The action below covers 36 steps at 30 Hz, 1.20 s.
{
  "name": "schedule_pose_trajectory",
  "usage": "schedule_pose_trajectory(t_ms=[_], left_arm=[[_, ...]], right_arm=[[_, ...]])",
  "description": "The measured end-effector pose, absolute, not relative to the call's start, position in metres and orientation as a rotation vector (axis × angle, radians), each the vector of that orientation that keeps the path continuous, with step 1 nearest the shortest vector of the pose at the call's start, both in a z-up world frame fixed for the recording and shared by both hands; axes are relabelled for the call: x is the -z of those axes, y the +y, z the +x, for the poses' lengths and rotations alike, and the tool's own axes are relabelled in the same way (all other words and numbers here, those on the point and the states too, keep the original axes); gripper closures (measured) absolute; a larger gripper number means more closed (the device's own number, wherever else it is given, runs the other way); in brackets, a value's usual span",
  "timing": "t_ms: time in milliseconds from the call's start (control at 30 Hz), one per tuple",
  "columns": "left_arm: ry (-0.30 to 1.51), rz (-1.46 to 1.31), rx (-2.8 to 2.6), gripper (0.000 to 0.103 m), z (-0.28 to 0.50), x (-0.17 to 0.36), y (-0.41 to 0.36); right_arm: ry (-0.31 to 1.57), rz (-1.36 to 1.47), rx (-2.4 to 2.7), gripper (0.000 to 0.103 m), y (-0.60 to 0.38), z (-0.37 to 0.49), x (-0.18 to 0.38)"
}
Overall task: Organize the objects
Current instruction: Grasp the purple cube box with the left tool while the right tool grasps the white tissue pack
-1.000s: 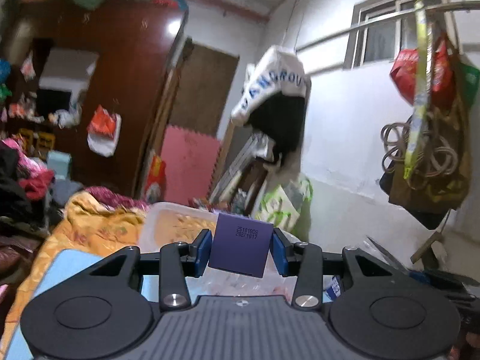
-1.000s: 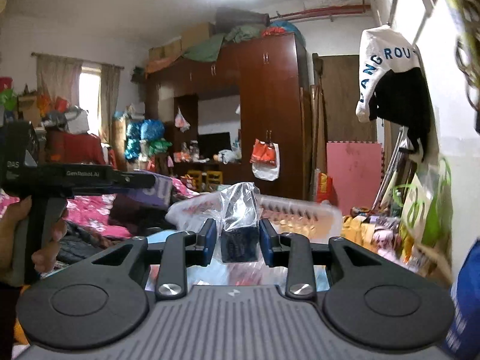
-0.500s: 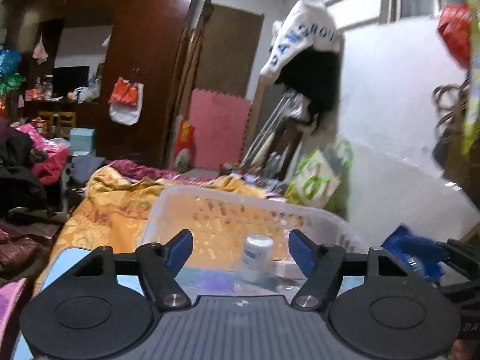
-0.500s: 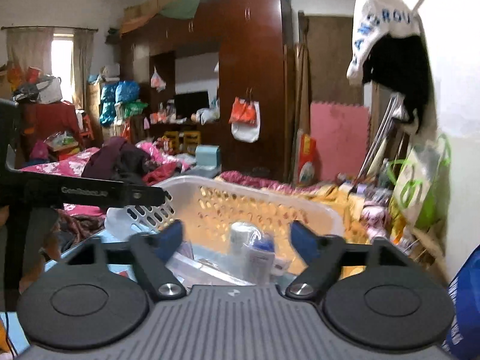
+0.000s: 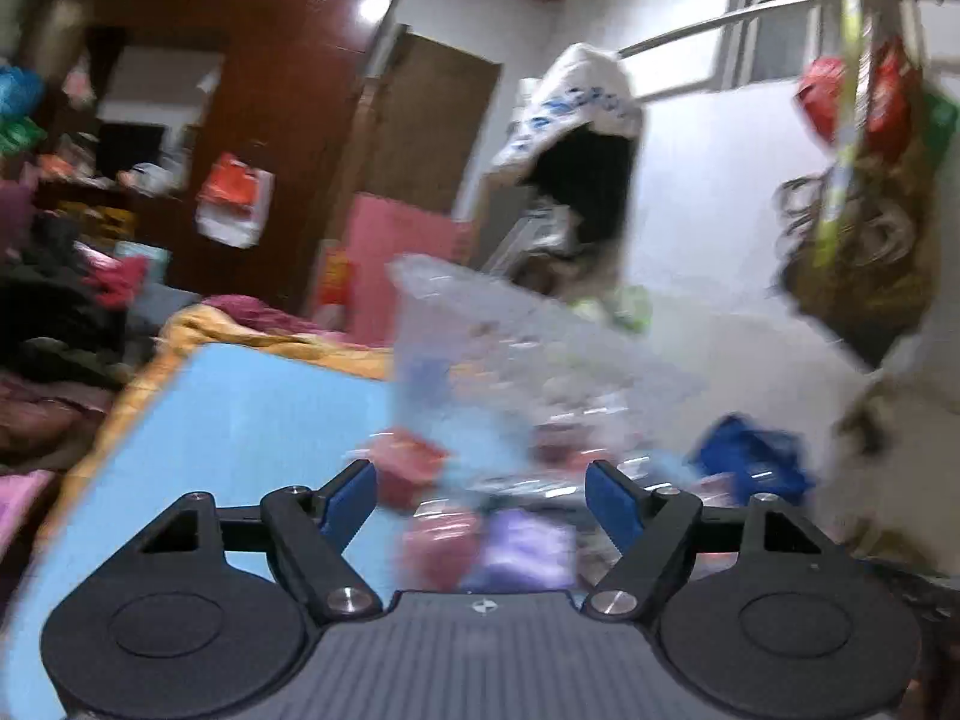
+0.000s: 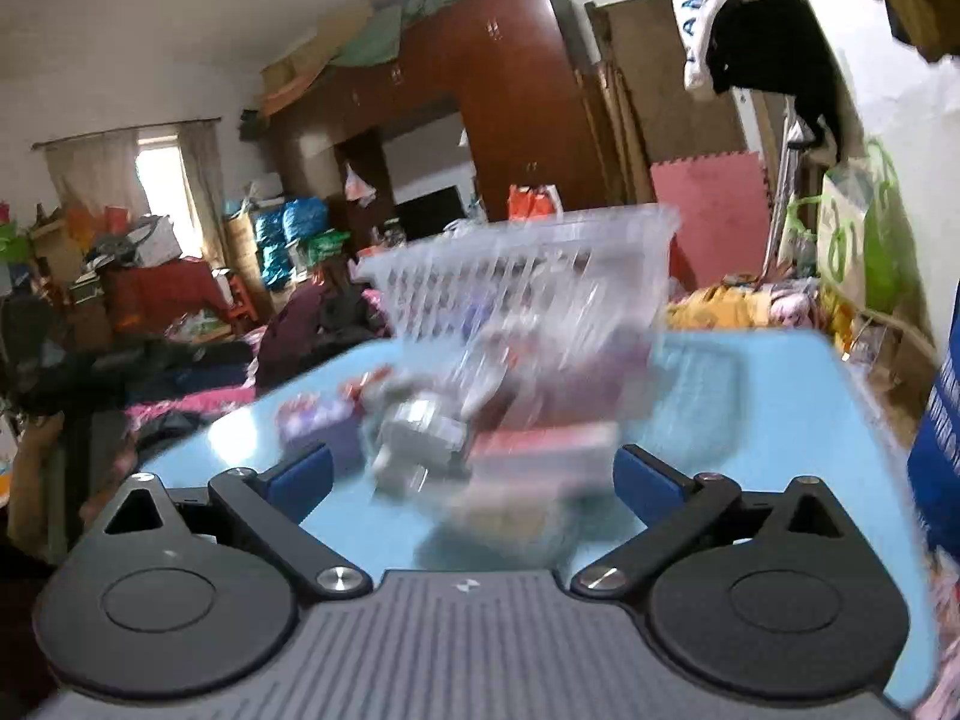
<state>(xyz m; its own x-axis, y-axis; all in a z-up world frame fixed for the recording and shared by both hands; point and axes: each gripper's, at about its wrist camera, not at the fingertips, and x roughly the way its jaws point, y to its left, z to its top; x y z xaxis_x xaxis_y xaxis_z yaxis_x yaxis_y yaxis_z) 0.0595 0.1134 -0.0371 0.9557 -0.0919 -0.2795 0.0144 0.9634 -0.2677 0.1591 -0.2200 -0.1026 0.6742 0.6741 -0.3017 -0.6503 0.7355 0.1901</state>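
Basket (image 6: 528, 276): smeared by motion, its contents unreadable.
Small items on the desk (image 6: 750, 420): blurred packets, kinds unclear.
Purple packet (image 5: 528, 546): print illegible, lower part hidden behind the left claw's body.
Blue bag (image 6: 936, 456): cut by the right edge.

One basket (image 6: 528, 276), one blue table (image 6: 750, 420), two tools.

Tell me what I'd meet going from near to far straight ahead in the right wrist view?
Right gripper, jaws opening with nothing gripped → blurred heap of small packets on the blue table → clear plastic basket → dark wooden wardrobe.
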Motion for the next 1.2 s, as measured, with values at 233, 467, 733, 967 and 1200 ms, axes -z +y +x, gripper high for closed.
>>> schedule_pose_trajectory(t_ms=[233, 467, 733, 967, 1200], left_arm=[[0.271, -0.139, 0.064, 0.024, 0.051, 0.037, 0.080], [0.323, -0.035, 0.113, 0.037, 0.054, 0.059, 0.042], [0.370, -0.014, 0.031, 0.037, 0.070, 0.070, 0.057], [0.377, 0.005, 0.032, 0.041, 0.075, 0.081, 0.049], [0.369, 0.012, 0.029, 0.059, 0.072, 0.083, 0.047]], right_arm=[[0.393, 0.035, -0.716, 0.009, -0.201, 0.171, 0.114], [0.385, 0.012, -0.687, 0.008, -0.190, 0.165, 0.126], [0.385, -0.009, -0.652, 0.009, -0.190, 0.157, 0.134], [0.354, -0.054, -0.606, 0.011, -0.183, 0.155, 0.136], [0.316, -0.095, -0.572, 0.021, -0.178, 0.149, 0.135]])
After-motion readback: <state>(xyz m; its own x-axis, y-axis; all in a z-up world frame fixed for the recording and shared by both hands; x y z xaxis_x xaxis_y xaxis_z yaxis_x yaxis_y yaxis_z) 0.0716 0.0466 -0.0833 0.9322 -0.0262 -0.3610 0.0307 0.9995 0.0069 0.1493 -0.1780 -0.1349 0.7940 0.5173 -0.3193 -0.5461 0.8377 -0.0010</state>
